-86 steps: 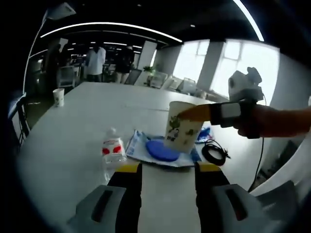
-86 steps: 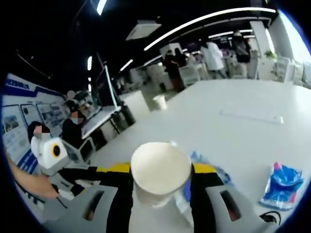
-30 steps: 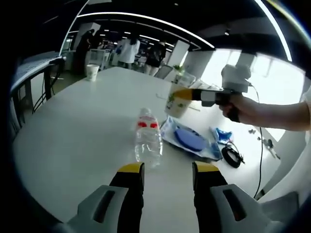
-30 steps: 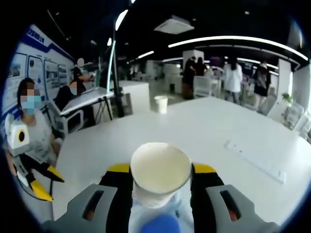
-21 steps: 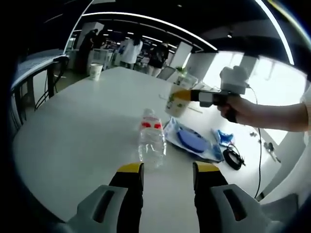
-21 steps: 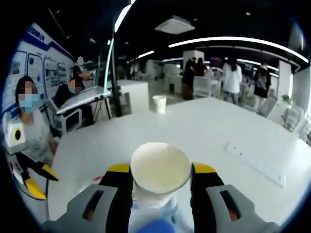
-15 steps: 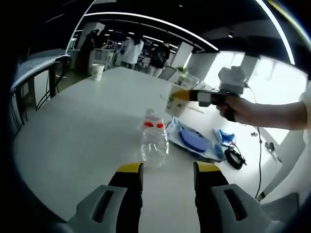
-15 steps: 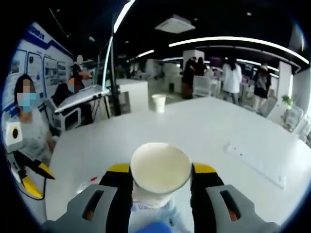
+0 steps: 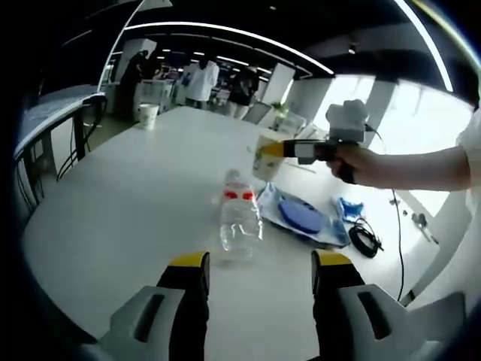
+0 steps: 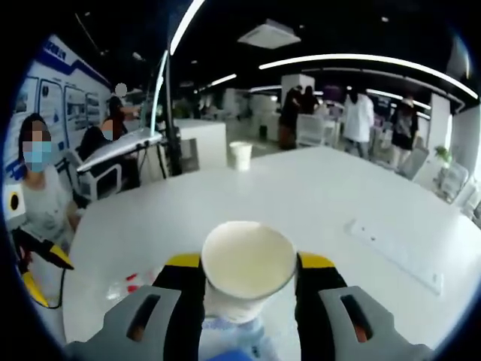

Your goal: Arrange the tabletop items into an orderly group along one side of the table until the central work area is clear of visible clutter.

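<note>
The broad white bench (image 9: 113, 203) is spreading through an open-plan office under strip lights, with people standing at its far end beside a second paper cup (image 9: 148, 116). A person's outstretched arm is carrying the right tool (image 10: 248, 263) level above the bench, its jaws closing on a printed paper cup (image 10: 248, 267) held upright over the flat blue packet (image 9: 304, 218). The left tool (image 9: 259, 263) is hovering low with its jaws spread wide and gripping nothing, a clear ribbed plastic bottle (image 9: 239, 222) with a red label standing just ahead, and a coiled black cable (image 9: 366, 239) is lying beyond the packet.
</note>
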Demonstrator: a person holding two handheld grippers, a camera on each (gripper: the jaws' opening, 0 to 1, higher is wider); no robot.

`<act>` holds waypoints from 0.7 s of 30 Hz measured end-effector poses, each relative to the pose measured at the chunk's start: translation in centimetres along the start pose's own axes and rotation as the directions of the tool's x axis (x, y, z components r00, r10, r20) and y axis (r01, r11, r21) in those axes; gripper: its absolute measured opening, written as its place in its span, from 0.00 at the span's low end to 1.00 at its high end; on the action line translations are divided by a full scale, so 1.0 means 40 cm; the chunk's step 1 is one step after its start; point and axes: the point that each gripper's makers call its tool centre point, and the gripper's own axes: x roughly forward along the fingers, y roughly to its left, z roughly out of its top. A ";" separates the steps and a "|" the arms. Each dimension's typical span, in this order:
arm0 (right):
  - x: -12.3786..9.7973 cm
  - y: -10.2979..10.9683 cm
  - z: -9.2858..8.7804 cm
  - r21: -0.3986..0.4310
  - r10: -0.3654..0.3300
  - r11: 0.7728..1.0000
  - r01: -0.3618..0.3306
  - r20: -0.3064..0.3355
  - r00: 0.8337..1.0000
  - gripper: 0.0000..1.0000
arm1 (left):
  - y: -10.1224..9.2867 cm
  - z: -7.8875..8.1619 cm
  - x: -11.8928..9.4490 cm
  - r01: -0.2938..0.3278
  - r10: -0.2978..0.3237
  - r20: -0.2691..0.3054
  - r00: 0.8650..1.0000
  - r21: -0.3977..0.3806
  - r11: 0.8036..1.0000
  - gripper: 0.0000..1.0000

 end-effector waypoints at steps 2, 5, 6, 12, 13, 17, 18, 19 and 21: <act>0.007 -0.005 -0.003 0.009 -0.003 1.000 0.003 -0.003 1.000 0.44 | 0.002 -0.001 -0.001 -0.001 0.001 -0.009 1.000 0.006 1.000 0.55; 0.013 -0.008 -0.007 0.010 -0.006 1.000 0.006 -0.008 1.000 0.44 | 0.006 0.001 -0.003 -0.004 0.004 -0.007 1.000 0.010 1.000 0.59; 0.016 -0.010 -0.007 0.009 -0.006 1.000 0.006 -0.008 1.000 0.44 | 0.008 0.002 -0.004 -0.006 0.006 -0.006 1.000 0.008 1.000 0.59; 0.033 -0.013 -0.010 0.003 -0.004 1.000 0.004 -0.013 1.000 0.44 | 0.012 -0.008 -0.003 -0.006 0.006 -0.019 1.000 -0.006 1.000 0.59; 0.035 -0.016 -0.011 0.004 -0.006 1.000 0.006 -0.013 1.000 0.44 | 0.013 -0.009 -0.003 -0.007 0.007 -0.019 1.000 -0.009 1.000 0.59; 0.044 -0.026 -0.015 0.011 -0.015 1.000 0.016 -0.014 1.000 0.44 | 0.017 -0.008 -0.005 -0.011 0.011 -0.017 1.000 -0.015 1.000 0.59; 0.047 -0.029 -0.016 0.014 -0.019 1.000 0.019 -0.013 1.000 0.44 | 0.019 -0.010 -0.004 -0.012 0.011 -0.017 1.000 -0.017 1.000 0.58; 0.050 -0.030 -0.019 0.018 -0.020 1.000 0.020 -0.015 1.000 0.44 | 0.020 -0.010 -0.004 -0.011 0.011 -0.017 1.000 -0.021 1.000 0.58; 0.054 -0.032 -0.022 0.025 -0.022 0.999 0.022 -0.016 1.000 0.44 | 0.018 -0.012 -0.004 -0.010 0.009 -0.019 1.000 -0.022 1.000 0.58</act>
